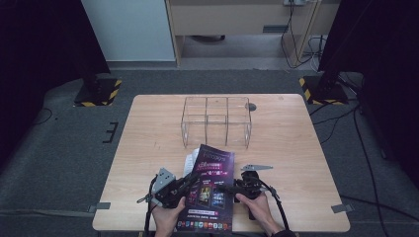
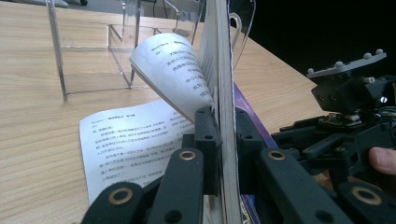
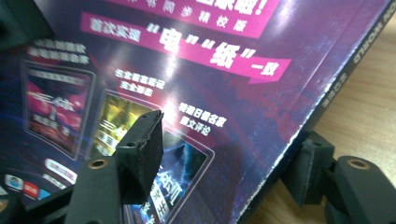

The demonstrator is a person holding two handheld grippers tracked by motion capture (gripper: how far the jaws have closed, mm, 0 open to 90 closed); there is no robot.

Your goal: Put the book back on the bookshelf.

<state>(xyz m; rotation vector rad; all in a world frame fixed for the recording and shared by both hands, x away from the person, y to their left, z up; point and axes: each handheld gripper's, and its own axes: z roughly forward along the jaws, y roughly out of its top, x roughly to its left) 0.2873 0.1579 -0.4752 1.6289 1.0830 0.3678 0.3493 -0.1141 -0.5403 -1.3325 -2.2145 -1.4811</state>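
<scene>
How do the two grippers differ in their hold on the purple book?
The left gripper is clamped on a sheaf of the purple book's pages; the right gripper straddles the spine edge, one jaw over the cover, one under. Left jaws are tight together; right jaws stand apart. Both work the same book.

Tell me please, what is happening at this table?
A person works on a purple book with two hand-held tools. The left tool is shut on its cover and some pages, while loose pages curl open. The right tool straddles the spine edge, one jaw over the cover, one under. A clear organizer stands behind.
</scene>
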